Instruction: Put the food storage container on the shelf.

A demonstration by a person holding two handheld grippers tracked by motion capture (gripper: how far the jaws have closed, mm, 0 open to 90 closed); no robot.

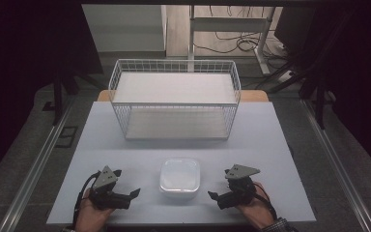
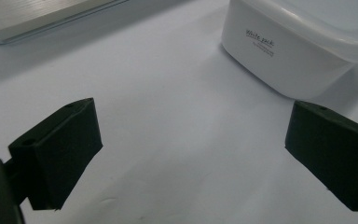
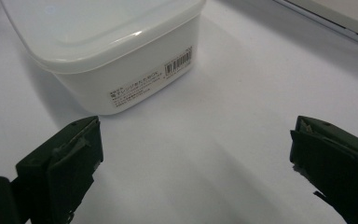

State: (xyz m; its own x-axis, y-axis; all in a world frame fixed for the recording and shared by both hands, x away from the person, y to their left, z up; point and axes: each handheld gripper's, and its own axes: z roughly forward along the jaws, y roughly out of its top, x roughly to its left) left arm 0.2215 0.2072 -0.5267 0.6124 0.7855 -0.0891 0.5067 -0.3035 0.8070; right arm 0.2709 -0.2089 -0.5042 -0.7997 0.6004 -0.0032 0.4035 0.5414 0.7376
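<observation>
Flanking a lidded white plastic food container (image 1: 179, 176) near the front edge of the pale table (image 1: 265, 140), your two grippers rest low, both aimed inward at it. Your left gripper (image 1: 134, 193) sits to its left with jaws spread wide and nothing between them; the container lies just beyond its fingertips, apart from them. Your right gripper (image 1: 213, 195) mirrors it on the other side, jaws equally wide and holding nothing. A white wire basket (image 1: 174, 99) stands behind the container, well apart, toward the table's far edge.
</observation>
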